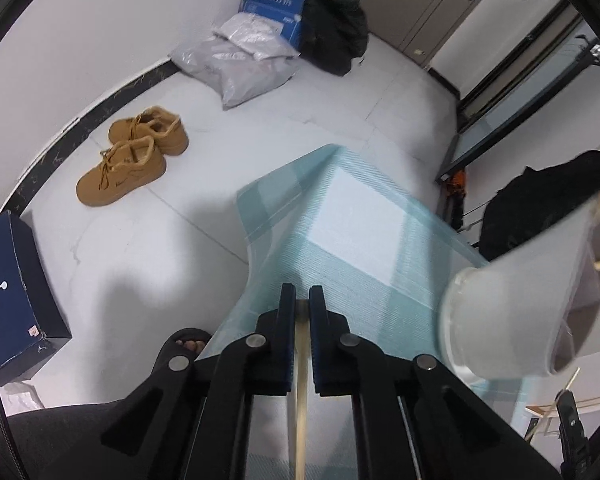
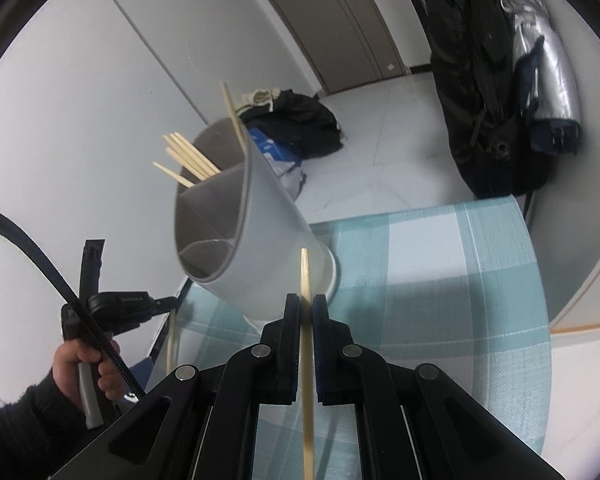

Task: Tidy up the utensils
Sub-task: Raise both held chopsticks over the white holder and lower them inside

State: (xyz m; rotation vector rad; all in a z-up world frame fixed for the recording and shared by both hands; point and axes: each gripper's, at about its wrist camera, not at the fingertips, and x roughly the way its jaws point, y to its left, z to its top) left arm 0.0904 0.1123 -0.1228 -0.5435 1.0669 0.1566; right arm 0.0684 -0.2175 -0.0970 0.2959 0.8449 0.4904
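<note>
Chopsticks (image 2: 188,160) poke out of the far compartment of the grey holder (image 2: 256,232), which sits tilted on the checked surface (image 2: 440,280) (fisheye may exaggerate that). Left gripper (image 1: 302,294) is clamped on one chopstick (image 1: 300,380); right gripper (image 2: 306,300) pinches another stick (image 2: 307,340), tip near the holder's base.

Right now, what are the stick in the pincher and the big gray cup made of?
The chopstick in the right gripper looks like bamboo or pale wood: light tan, matte, thin and tapered. The utensil holder is probably plastic: smooth, even gray walls with a soft sheen, thin molded dividers inside and a clear base. Ceramic can't be ruled out.
</note>
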